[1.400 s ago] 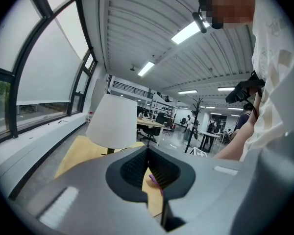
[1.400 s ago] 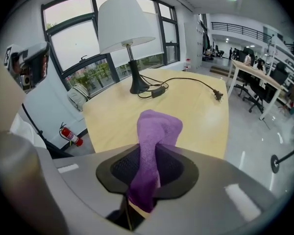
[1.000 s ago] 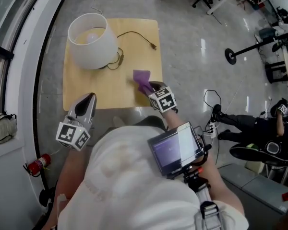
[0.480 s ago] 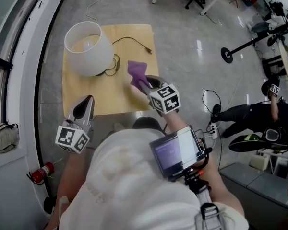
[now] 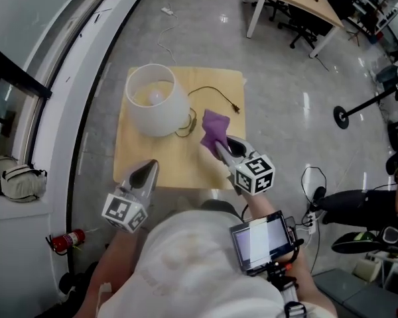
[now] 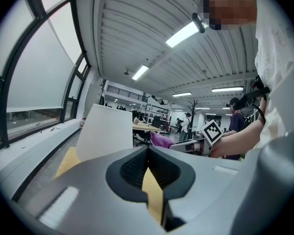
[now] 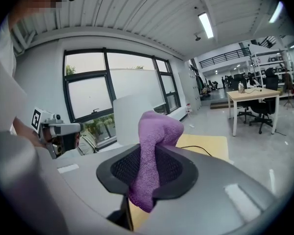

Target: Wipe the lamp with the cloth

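Two grippers | right gripper [image 5: 220, 146] clamped on purple cloth [image 5: 214, 127], near white lamp [image 5: 156, 101] | left gripper [image 5: 149, 167] jaws pressed together, empty, over wooden table [image 5: 186, 161]

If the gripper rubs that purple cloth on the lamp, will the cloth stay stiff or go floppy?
Probably floppy: the purple cloth folds over and droops where the right gripper pinches it. It likely weighs little, since that one pinch holds it up. Its knitted-looking weave should grip rather than slide on the lamp.
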Available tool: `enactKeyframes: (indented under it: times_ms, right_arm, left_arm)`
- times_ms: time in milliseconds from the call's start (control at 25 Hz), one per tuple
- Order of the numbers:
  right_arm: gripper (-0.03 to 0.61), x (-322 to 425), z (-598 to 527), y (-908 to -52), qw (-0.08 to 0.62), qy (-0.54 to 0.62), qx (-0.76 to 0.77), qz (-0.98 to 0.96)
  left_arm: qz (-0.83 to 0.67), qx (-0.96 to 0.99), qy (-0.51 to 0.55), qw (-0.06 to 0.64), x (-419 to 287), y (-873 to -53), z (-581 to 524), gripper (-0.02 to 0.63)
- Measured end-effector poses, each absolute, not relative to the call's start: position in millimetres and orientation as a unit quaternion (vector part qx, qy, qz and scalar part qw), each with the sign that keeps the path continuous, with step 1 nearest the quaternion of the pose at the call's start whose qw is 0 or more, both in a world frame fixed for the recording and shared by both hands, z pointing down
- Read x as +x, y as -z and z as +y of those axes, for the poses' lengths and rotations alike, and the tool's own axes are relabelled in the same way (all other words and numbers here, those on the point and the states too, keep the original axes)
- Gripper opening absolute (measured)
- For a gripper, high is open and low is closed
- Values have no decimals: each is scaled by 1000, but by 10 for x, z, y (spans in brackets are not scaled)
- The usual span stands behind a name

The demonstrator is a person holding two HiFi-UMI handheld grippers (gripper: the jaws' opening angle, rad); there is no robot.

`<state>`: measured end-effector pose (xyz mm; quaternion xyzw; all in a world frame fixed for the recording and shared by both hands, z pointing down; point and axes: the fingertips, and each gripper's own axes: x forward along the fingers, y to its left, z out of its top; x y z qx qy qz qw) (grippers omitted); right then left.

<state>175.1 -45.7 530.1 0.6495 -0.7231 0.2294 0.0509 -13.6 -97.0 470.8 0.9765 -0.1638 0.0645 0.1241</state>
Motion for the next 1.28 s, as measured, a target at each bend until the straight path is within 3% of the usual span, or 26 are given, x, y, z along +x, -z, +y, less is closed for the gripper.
enactKeyframes:
  times_ms: [440, 800, 1280]
  right_arm:
    - [94, 1950, -1151, -4542, -22, -166, 602, -781]
    - [95, 1812, -1780, -4119, -39, -113, 562, -818]
    - [89, 1664, -2008, -4366, -37, -132, 523, -842]
  left_arm:
    - [-215, 969, -62, 108, 102, -4435, -1109, 0]
    - [-254, 960, -70, 99, 50, -4302, -1141, 0]
    - [-267, 955, -85, 93, 122, -4288, -1211, 0]
